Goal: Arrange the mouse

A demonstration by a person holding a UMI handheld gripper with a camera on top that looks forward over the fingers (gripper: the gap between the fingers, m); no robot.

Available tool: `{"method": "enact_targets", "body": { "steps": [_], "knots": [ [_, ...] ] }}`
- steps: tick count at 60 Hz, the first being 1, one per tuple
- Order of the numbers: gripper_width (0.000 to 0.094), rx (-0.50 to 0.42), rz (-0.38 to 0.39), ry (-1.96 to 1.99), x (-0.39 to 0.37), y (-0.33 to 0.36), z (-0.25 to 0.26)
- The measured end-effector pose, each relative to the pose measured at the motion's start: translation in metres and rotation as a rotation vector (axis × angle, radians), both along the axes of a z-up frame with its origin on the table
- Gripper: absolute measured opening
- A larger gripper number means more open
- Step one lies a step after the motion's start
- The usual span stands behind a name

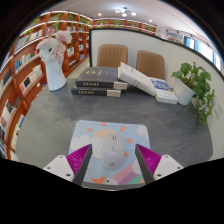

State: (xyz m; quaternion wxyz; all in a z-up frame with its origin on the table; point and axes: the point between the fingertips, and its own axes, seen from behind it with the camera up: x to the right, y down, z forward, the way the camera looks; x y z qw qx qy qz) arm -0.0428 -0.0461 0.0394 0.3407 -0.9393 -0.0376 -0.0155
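Nearest the lens, a small white rounded mouse [108, 153] sits between the spread purple-padded tongs [108, 160], resting on a pale patterned square mouse pad [110, 135] at the near edge of the grey table [60, 120]; a gap shows at each side, so nothing is pinched yet. If the tongs close off-centre, I judge the smooth shell could squirt forward or twist, dragging the pad toward the stacked dark books [100, 82] and open white booklets [150, 85] near the far edge.
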Motion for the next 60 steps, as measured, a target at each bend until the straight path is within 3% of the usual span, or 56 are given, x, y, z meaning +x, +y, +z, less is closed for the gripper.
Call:
{"method": "enact_targets", "body": {
  "steps": [13, 27, 43, 60],
  "knots": [
    [0.0870, 0.138, -0.079, 0.004, -0.008, -0.039, 0.107],
    [0.0865, 0.243, -0.130, 0.004, -0.018, -0.088, 0.175],
    [0.0866, 0.287, -0.126, 0.000, -0.033, -0.123, 0.210],
    [0.0865, 0.289, -0.108, 0.001, -0.042, -0.139, 0.216]
  ]
}}
